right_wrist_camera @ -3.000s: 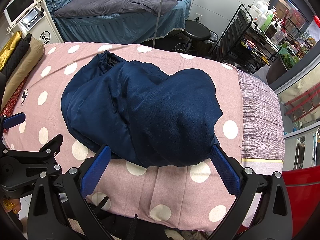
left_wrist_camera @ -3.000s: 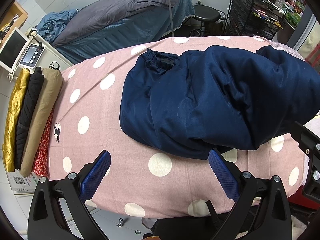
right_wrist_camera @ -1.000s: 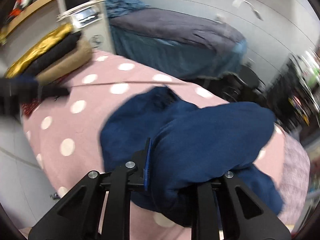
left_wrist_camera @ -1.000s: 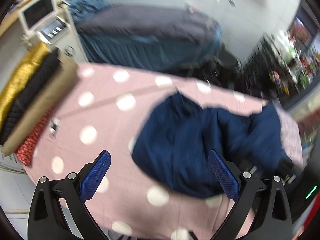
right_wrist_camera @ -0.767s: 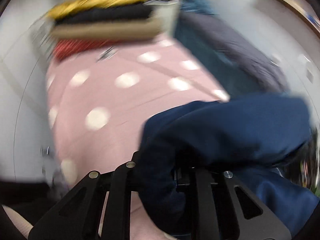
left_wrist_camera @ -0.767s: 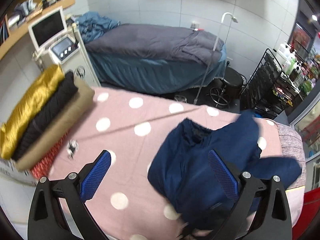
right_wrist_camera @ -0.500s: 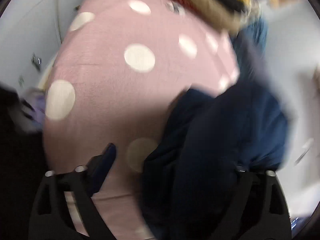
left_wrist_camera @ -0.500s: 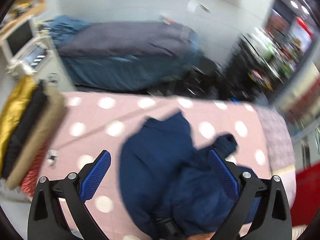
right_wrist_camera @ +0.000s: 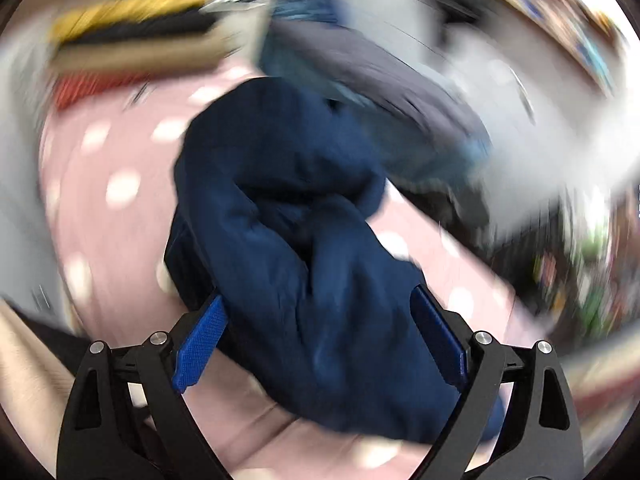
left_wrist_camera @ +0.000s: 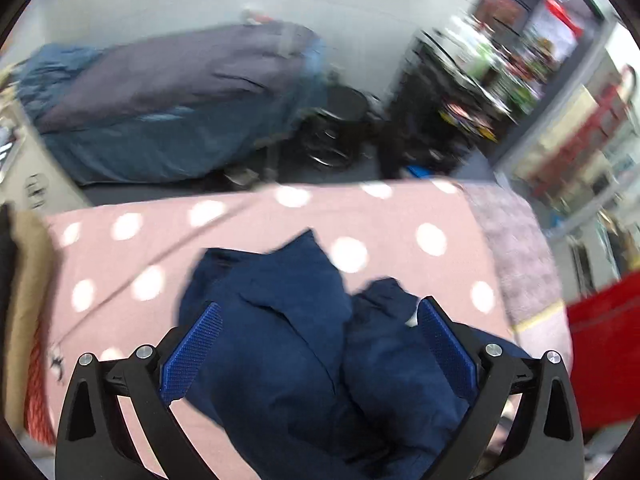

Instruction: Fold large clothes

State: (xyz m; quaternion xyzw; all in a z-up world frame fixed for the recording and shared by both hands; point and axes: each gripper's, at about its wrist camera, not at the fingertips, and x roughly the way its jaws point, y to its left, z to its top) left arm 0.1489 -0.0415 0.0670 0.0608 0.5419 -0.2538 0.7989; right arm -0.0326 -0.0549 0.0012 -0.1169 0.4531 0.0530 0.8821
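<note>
A crumpled navy padded garment (left_wrist_camera: 288, 344) lies on the pink polka-dot table (left_wrist_camera: 380, 216), bunched toward the near edge. My left gripper (left_wrist_camera: 318, 348) is open and hovers above it, its blue pads wide apart on either side of the heap. In the blurred right wrist view the same navy garment (right_wrist_camera: 304, 240) fills the middle, and my right gripper (right_wrist_camera: 320, 340) is open with the cloth lying between its pads, not clamped.
A stack of folded clothes (right_wrist_camera: 136, 40) in gold, black and tan sits at the table's left end. A grey-blue massage bed (left_wrist_camera: 180, 96) stands behind the table. A black wire rack (left_wrist_camera: 452, 104) and a stool (left_wrist_camera: 340, 120) stand at the back right.
My right gripper, shut on the garment a second ago, has opened and let it go. The garment has been turned and now lies bunched at the near edge. Both cameras swing quickly.
</note>
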